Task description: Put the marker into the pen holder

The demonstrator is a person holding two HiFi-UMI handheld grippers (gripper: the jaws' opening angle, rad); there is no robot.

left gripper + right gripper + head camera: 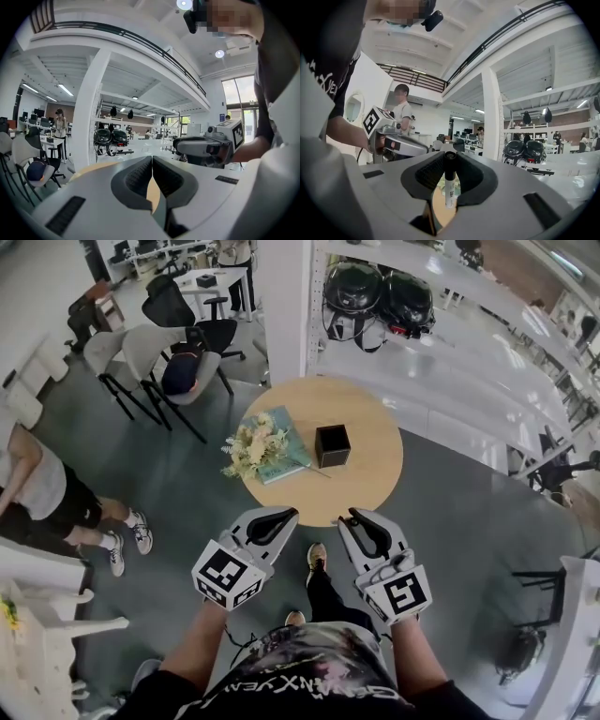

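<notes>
A round wooden surface (pixel 375 442) stands on the grey floor. On its left part lies a teal book (pixel 289 439), with a bunch of pale flowers (pixel 251 448) resting across it. Beyond the surface, two black helmets (pixel 352 287) sit on a white shelf. To its far left stand grey chairs (pixel 141 352), one carrying a dark cap (pixel 180 371).

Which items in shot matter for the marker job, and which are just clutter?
Job:
- black-capped white marker, clamped in right tongs
- black square pen holder on round wooden table

Clutter:
- teal book
- dried flower bouquet
- two black helmets
- left tongs, shut and empty
</notes>
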